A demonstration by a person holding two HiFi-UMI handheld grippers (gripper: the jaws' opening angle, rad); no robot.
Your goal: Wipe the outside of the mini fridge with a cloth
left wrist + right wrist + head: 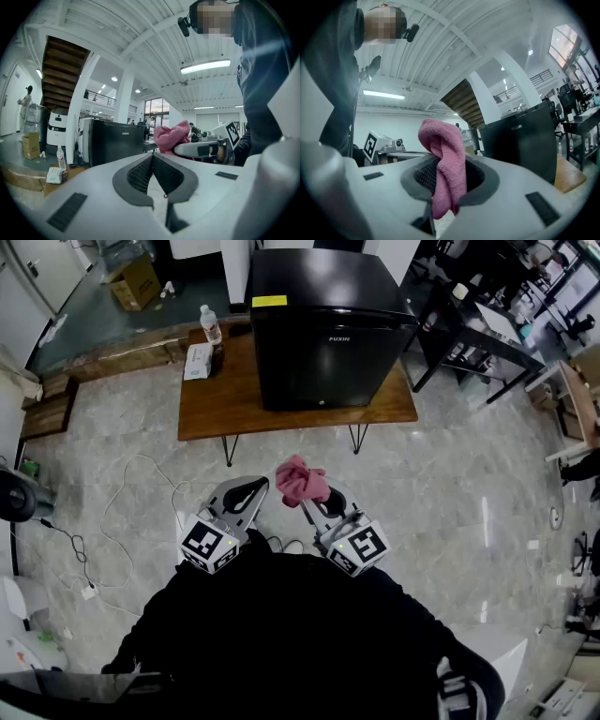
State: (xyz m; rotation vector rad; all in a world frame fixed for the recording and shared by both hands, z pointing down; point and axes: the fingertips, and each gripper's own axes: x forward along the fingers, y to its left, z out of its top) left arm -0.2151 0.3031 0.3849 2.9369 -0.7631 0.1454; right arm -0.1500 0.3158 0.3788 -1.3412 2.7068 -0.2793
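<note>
A black mini fridge (323, 326) stands shut on a low wooden table (225, 404), well ahead of both grippers. A pink cloth (301, 481) is bunched between the jaws of my right gripper (313, 500), which is shut on it; in the right gripper view the cloth (443, 164) hangs folded over the jaws, with the fridge (520, 143) to the right. My left gripper (246, 495) is held beside it, shut and empty, jaws pressed together (152, 161). From the left gripper view, the fridge (110, 140) and the cloth (171, 136) both show ahead.
A water bottle (211, 326) and a white box (198, 361) sit on the table's left end. White cables (122, 512) trail over the marble floor at left. A cardboard box (133, 282) lies behind the table, and desks (487, 343) stand to the right.
</note>
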